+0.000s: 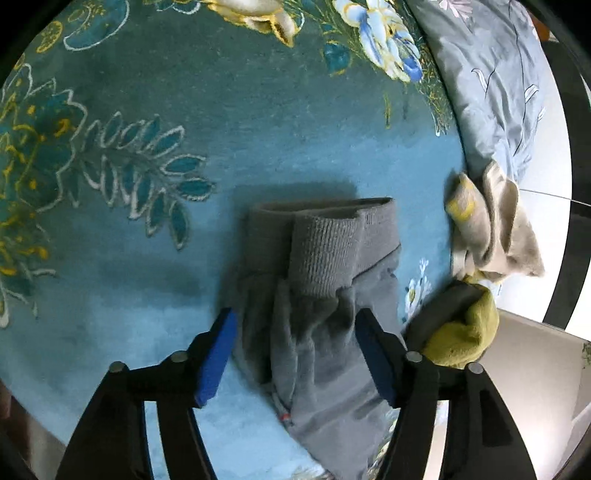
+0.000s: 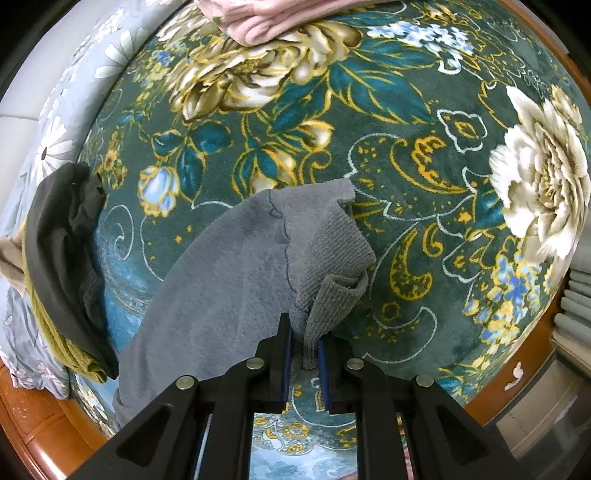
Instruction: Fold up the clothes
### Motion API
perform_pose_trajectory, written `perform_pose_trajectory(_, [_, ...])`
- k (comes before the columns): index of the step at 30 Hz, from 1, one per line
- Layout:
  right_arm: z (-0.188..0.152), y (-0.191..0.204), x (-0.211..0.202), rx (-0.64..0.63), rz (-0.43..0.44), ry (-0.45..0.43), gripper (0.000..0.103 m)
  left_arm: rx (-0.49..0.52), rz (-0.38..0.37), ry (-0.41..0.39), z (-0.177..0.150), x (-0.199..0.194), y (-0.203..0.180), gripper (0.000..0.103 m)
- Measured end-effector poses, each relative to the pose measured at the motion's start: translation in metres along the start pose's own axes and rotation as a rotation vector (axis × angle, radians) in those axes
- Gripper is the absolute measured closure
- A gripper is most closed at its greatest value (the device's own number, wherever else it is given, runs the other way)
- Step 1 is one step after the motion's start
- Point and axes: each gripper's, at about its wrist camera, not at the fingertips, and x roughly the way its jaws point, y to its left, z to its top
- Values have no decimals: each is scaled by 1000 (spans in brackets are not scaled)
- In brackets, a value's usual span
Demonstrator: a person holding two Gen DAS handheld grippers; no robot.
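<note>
A grey garment (image 1: 317,295) with a ribbed cuff lies on the blue floral blanket (image 1: 184,166). My left gripper (image 1: 295,328) is open, its blue pads on either side of the garment just above it. In the right wrist view the same grey garment (image 2: 229,288) drapes over the blanket. My right gripper (image 2: 304,350) is shut on its ribbed cuff (image 2: 332,269), which is bunched between the pads.
A heap of beige (image 1: 491,229), dark and olive-green clothes (image 1: 461,336) lies at the blanket's right edge; it also shows at left in the right wrist view (image 2: 62,258). Folded pink cloth (image 2: 273,18) lies at the far side. A grey floral quilt (image 1: 491,81) borders the blanket.
</note>
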Motion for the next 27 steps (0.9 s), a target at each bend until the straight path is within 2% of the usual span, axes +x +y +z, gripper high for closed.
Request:
perform_pose_trajectory(2, [0, 1, 1, -4, -5, -1, 88, -4, 43, 6, 2, 11, -2, 35])
perform_pose_trajectory(5, [1, 2, 1, -4, -1, -7, 88, -65, 4, 0, 2, 14, 6, 36])
perform_pose_trajectory(6, [1, 2, 1, -5, 1, -10, 88, -82, -14, -5, 2, 13, 8, 47])
perform_pose_trajectory(7, [2, 2, 1, -5, 3, -13, 88, -85, -28, -6, 1, 13, 7, 63])
perform_pose_trajectory(8, [2, 2, 1, -5, 5, -17, 88, -78, -23, -7, 0, 13, 4, 70])
perform_pose_trajectory(10, [1, 1, 1, 6, 15, -29, 88, -60, -5, -11, -1, 11, -3, 83])
perform_pose_trajectory(13, [0, 1, -3, 24, 33, -61, 91, -13, -5, -28, 7, -9, -17, 90])
perform_pose_trajectory(15, [0, 5, -12, 15, 60, -91, 92, 25, -15, -42, 12, -20, -30, 92])
perform_pose_trajectory(20, [-1, 12, -55, -43, 236, -197, 92, 162, -175, -122, 19, -86, -72, 93])
perform_pose_trajectory(24, [-3, 14, -87, -89, 376, -275, 92, 202, -168, -163, 15, -114, -51, 92])
perform_pose_trajectory(25, [-6, 9, -81, -91, 367, -261, 92, 211, -165, -173, 14, -121, -46, 92])
perform_pose_trajectory(27, [-10, -1, -50, -80, 300, -191, 92, 133, -51, -128, 20, -92, -15, 92])
